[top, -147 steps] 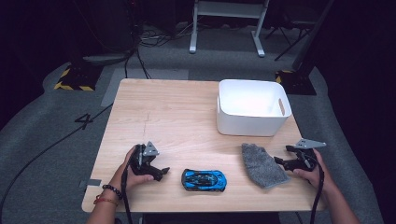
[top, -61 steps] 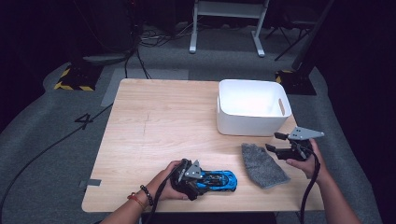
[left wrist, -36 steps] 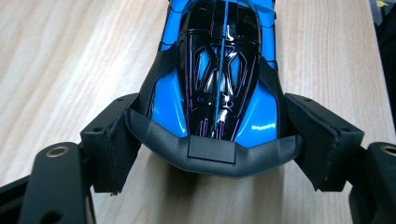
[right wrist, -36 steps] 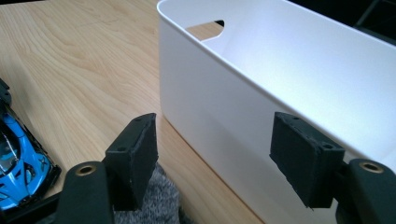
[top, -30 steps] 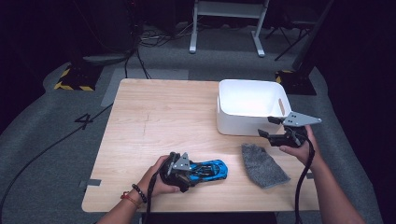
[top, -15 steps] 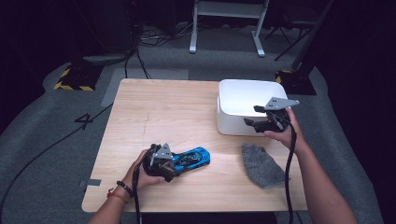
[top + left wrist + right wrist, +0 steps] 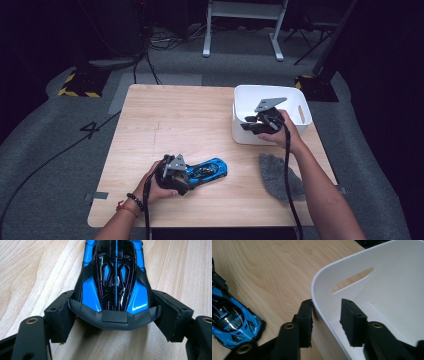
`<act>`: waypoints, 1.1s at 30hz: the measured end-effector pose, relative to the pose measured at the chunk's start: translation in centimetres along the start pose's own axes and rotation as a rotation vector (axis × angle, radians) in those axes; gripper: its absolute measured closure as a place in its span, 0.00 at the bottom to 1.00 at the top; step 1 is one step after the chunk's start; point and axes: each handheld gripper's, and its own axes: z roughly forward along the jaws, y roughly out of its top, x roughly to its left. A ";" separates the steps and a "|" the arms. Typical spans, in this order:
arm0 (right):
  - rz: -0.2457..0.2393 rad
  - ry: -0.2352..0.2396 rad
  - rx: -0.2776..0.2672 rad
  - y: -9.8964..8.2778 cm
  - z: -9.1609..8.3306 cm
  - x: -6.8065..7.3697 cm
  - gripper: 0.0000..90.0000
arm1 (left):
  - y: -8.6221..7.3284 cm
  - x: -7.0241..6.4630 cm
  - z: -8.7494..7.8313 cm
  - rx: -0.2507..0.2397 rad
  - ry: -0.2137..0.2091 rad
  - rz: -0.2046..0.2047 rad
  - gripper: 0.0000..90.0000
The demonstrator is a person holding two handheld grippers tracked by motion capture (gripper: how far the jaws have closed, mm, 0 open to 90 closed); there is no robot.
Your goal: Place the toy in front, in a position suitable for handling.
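Blue toy car sits clamped between left gripper jaws.

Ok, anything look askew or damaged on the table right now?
Nothing damaged or spilled. The grey cloth lies crumpled near the table's right edge, and the blue toy car sits at an angle.

Your toy sports car near the table's front edge, bright blue with glossy black roof and thin pink pinstripes, white bin towards the right edge, grey cloth, pale wood-grain table, black gripper jaws.
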 end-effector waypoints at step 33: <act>-0.114 0.067 -0.012 9.2 8.4 9.3 0.91 | -0.4 0.2 0.0 -0.020 -0.014 -0.007 0.27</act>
